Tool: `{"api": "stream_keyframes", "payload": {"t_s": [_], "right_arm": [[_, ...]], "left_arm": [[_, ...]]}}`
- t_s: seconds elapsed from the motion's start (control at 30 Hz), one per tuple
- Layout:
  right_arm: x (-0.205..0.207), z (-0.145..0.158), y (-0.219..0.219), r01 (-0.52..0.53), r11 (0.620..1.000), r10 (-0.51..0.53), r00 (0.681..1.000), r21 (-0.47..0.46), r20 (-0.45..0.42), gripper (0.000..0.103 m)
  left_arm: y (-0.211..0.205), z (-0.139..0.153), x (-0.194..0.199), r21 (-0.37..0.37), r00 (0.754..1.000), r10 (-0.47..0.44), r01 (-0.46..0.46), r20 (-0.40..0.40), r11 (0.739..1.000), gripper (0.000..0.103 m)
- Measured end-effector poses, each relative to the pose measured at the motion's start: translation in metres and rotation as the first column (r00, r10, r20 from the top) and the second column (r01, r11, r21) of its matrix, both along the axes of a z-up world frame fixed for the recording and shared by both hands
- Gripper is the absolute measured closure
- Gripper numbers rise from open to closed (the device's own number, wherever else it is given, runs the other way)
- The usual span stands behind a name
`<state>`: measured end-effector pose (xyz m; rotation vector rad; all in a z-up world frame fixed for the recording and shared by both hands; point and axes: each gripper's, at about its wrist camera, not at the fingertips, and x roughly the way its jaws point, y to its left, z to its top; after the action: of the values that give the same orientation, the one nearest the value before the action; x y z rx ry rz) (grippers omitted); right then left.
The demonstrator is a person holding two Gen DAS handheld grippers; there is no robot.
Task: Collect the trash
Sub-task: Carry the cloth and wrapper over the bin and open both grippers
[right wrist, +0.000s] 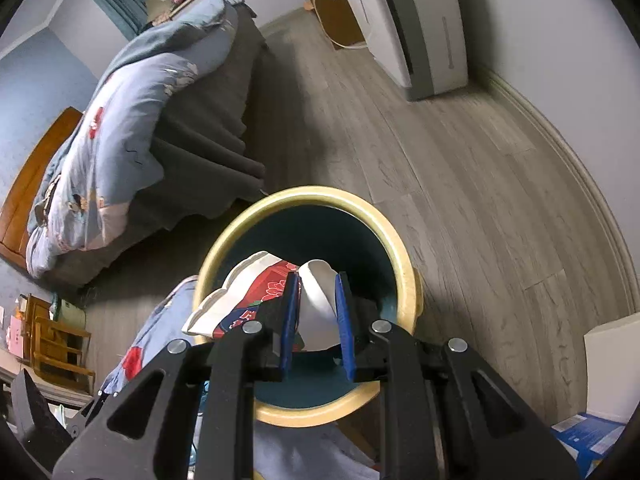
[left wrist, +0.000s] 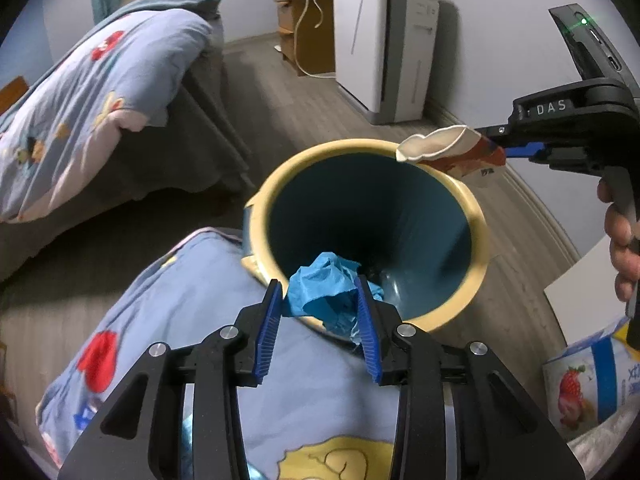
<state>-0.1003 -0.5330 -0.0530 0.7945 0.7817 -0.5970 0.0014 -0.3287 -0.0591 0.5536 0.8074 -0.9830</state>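
Note:
A bin with a cream rim (left wrist: 352, 147) and a teal inside stands on the wooden floor beside the bed. My left gripper (left wrist: 318, 285) is over its near rim, shut on a crumpled blue paper (left wrist: 326, 300). My right gripper (left wrist: 502, 146) comes in from the right, held by a person's hand (left wrist: 620, 240). It is shut on a white and red wrapper (left wrist: 436, 144) that hangs above the far right rim. In the right wrist view the right gripper (right wrist: 317, 280) and the wrapper (right wrist: 264, 284) are over the bin's rim (right wrist: 304, 194) and mouth.
A blue patterned quilt (left wrist: 180, 320) lies under my left gripper, and a bed (left wrist: 100, 92) with the same quilt stands to the left. A white appliance (left wrist: 384, 48) and a wooden nightstand (left wrist: 304, 28) stand by the far wall. A strawberry-printed carton (left wrist: 588, 376) sits at lower right.

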Motion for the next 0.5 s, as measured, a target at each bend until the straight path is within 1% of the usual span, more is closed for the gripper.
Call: {"api": "stream_keyframes", "payload": {"t_s": [0.13,0.3,0.5], "right_arm": [[-0.002,-0.009,-0.006,0.029,1.000,-0.029,1.000,0.009,-0.010,0.085],[-0.005,-0.015,-0.012,0.057,0.998,-0.057,0.998,0.028,-0.002,0.085],[-0.005,-0.016,-0.013,0.056,0.998,-0.056,0.998,0.011,-0.002,0.085]], "left_arm": [[-0.016,-0.009,0.004,0.020,1.000,-0.015,0.015,0.026,1.000,0.065],[-0.027,-0.016,0.012,0.010,1.000,-0.007,0.007,0.024,1.000,0.064],[-0.036,-0.023,0.017,0.009,1.000,-0.005,0.004,0.027,1.000,0.064]]}}
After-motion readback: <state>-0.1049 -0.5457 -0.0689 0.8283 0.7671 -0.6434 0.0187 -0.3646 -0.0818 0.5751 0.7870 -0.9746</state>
